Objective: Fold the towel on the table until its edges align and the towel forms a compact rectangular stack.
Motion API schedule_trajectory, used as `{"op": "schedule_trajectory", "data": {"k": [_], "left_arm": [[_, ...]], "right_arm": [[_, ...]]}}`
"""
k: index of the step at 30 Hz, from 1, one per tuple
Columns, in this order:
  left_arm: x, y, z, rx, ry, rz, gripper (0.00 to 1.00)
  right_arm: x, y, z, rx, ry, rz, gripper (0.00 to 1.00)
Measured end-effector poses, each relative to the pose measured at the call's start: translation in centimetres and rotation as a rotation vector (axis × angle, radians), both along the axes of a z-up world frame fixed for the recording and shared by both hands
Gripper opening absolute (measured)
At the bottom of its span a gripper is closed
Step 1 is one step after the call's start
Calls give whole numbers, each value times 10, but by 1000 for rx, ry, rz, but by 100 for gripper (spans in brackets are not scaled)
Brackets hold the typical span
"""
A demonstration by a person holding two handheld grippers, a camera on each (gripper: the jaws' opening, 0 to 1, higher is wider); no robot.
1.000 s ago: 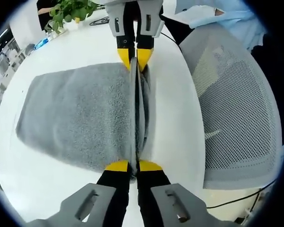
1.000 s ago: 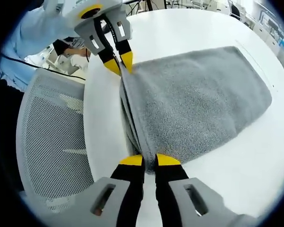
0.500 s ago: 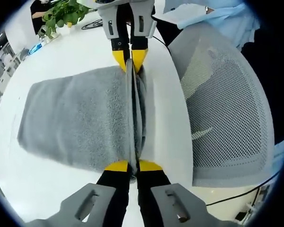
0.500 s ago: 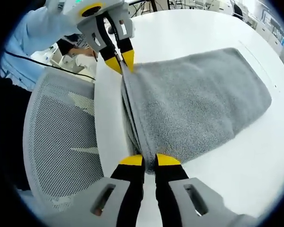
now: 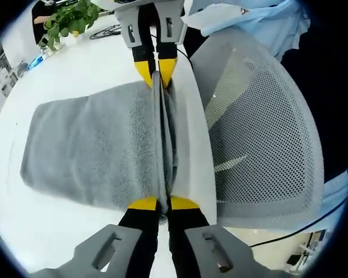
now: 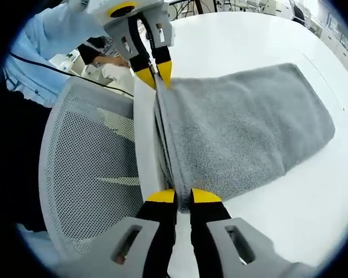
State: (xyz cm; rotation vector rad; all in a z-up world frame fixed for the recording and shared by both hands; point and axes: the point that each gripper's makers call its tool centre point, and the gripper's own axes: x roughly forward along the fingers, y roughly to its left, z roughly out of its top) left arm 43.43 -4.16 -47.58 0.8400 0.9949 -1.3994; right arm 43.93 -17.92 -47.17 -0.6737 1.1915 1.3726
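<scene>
Between both grippers' fingers point(image 5: 143, 204), towel point(image 5: 87, 150)

white round table point(image 5: 75, 63) | grey mesh chair point(image 5: 261, 139) beside it | potted plant point(image 5: 66, 20) at far edge

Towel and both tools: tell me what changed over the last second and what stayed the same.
The held edge of the towel has been drawn toward the table side nearest the mesh chair; the white strip between towel and chair has narrowed in both views. Nothing was grabbed or released: the left tool and right tool stay shut on the two ends of that bunched edge, and the rest of the towel still lies flat on the table.
</scene>
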Motion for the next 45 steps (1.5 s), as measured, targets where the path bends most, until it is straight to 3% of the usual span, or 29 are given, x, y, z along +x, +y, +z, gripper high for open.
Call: {"op": "schedule_trajectory", "data": {"k": [16, 27, 45], "left_arm": [[-34, -4, 23, 13, 50, -58, 5], [-60, -4, 39, 4, 129, -64, 5], [-72, 0, 68, 3, 201, -90, 6]], "right_arm": [[-34, -4, 21, 8, 35, 37, 6], [-59, -2, 38, 18, 82, 49, 6], [-74, 1, 70, 38, 129, 67, 6]]}}
